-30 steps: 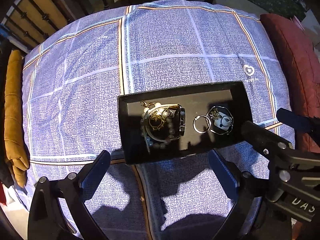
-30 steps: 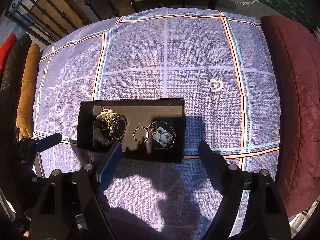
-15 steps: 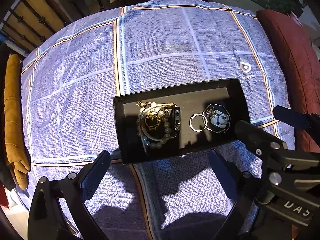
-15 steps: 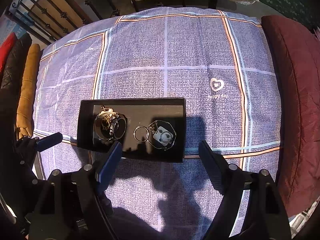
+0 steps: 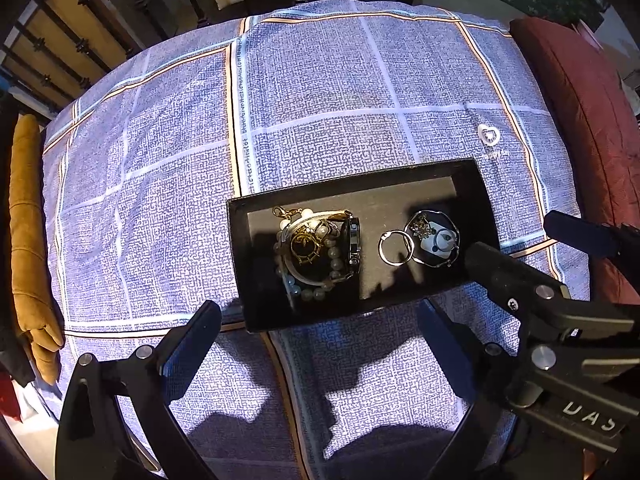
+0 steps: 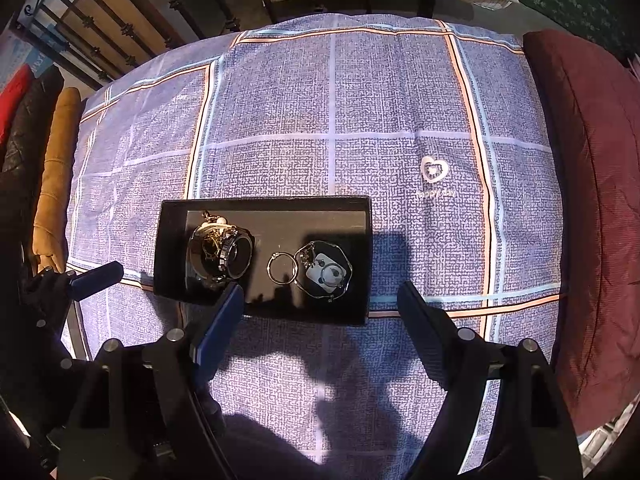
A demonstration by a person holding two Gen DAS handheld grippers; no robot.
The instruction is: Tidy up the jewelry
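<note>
Two grippers, left gripper (image 5: pixel 316 330) and right gripper (image 6: pixel 320 312), point down over the bed (image 6: pixel 360 120), fingers apart and empty, just short of the black tray (image 6: pixel 360 256) holding the jewelry (image 6: pixel 222 252).

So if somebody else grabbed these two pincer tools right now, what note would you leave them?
Left gripper: open, empty, above the near edge of the black tray.
Right gripper: open, empty, also at the tray's near edge.
All jewelry visible sits in the tray on the blue checked bedspread: a bundle of bracelets at the left, a plain ring in the middle, a thin bangle at the right.
Nothing visible outside the tray; check whether further sorting is wanted.
</note>
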